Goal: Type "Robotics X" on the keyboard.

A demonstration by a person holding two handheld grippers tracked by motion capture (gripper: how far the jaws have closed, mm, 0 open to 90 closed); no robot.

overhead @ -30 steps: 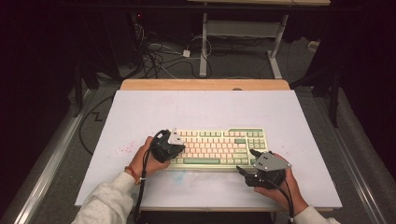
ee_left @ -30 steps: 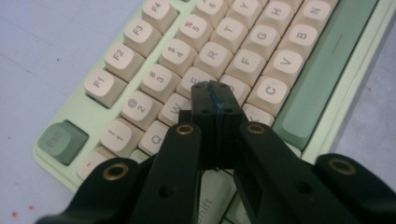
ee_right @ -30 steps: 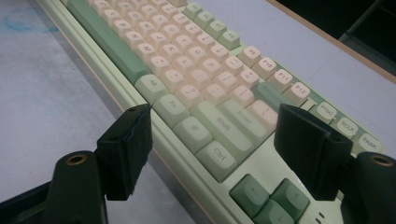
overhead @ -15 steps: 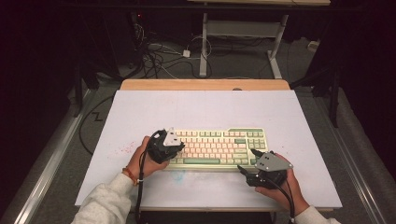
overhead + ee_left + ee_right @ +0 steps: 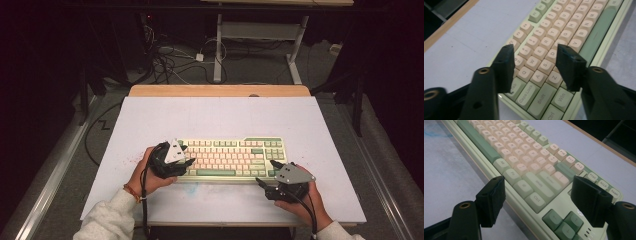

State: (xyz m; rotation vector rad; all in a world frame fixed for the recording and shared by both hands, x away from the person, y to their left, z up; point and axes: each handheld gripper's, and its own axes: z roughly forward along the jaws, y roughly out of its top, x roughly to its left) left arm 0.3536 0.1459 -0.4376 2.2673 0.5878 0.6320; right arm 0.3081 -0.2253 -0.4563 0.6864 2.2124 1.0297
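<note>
- The pale green keyboard with cream and green keycaps [image 5: 231,158] lies flat on the white sheet-covered table [image 5: 220,115], near the front edge and roughly centred between the two hands.
- Over at its left end, the left gripper [image 5: 535,58] hovers above the letter keys, its jaws standing apart over the Q, A, S and W caps, with nothing clamped between them.
- Those left jaws have just been opening, and the pads are clear of the keys.
- At the right end, the right gripper [image 5: 537,192] sits low at the keyboard's front right corner, jaws wide, one pad outside the front edge and the other above the case near the arrow keys [image 5: 562,221].
- It grips nothing; the pads are off the case.
- A wooden strip [image 5: 220,90] borders the table's far side.
- Cables [image 5: 175,60] trail over the dark floor beyond.
</note>
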